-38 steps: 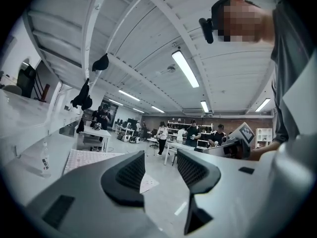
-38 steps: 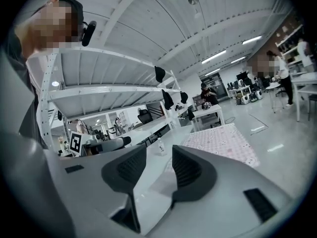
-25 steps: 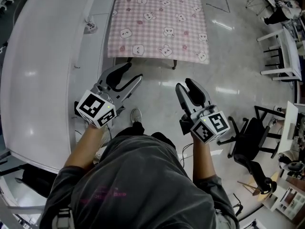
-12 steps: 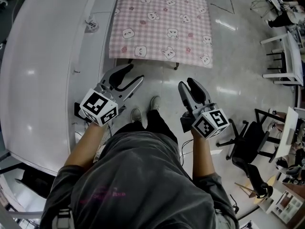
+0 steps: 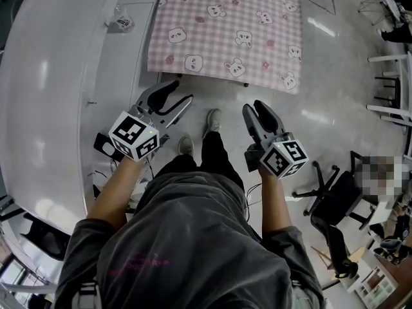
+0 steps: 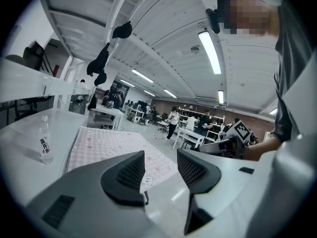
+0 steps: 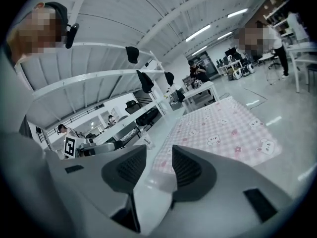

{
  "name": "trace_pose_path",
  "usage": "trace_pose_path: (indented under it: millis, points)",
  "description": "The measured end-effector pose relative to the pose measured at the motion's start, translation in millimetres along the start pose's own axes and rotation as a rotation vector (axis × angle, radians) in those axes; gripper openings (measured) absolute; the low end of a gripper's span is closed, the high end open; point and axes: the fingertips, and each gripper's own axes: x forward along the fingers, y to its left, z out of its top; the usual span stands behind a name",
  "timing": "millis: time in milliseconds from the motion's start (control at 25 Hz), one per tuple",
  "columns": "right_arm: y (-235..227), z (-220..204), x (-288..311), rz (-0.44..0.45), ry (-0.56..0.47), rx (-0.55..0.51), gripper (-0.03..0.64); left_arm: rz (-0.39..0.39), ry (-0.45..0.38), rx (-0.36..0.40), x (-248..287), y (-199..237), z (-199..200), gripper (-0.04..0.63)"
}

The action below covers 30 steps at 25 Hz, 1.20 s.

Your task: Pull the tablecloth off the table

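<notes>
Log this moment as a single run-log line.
phase: pre-grasp | left claw: open, empty | right claw: open, empty | tablecloth: spread flat, untouched, ahead of both claws

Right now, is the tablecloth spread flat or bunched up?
Spread flat: the pink bunny-print tablecloth lies smooth and square with no bunching, and its near edge hangs straight.

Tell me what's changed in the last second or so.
The person has stepped forward, bringing both grippers nearer the tablecloth. Nothing was grasped. The left gripper and right gripper stay open, empty and short of the cloth, which still lies spread flat.
</notes>
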Motion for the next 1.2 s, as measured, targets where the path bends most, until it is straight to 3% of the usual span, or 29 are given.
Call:
trace_pose_path:
  millis: [240, 560, 1200]
  points:
    - [-40, -25, 32, 0.025, 0.058, 0.062, 0.144, 0.037, 0.059, -0.037, 30, 27, -38, 0.202]
    - [-99, -69, 87, -0.003, 0.155, 0.153, 0.144, 0.084, 0.156, -0.139, 65, 85, -100, 0.202]
    - [-182, -140, 134, -0.038, 0.25, 0.227, 0.144, 0.168, 0.214, -0.269, 106, 144, -200, 0.202]
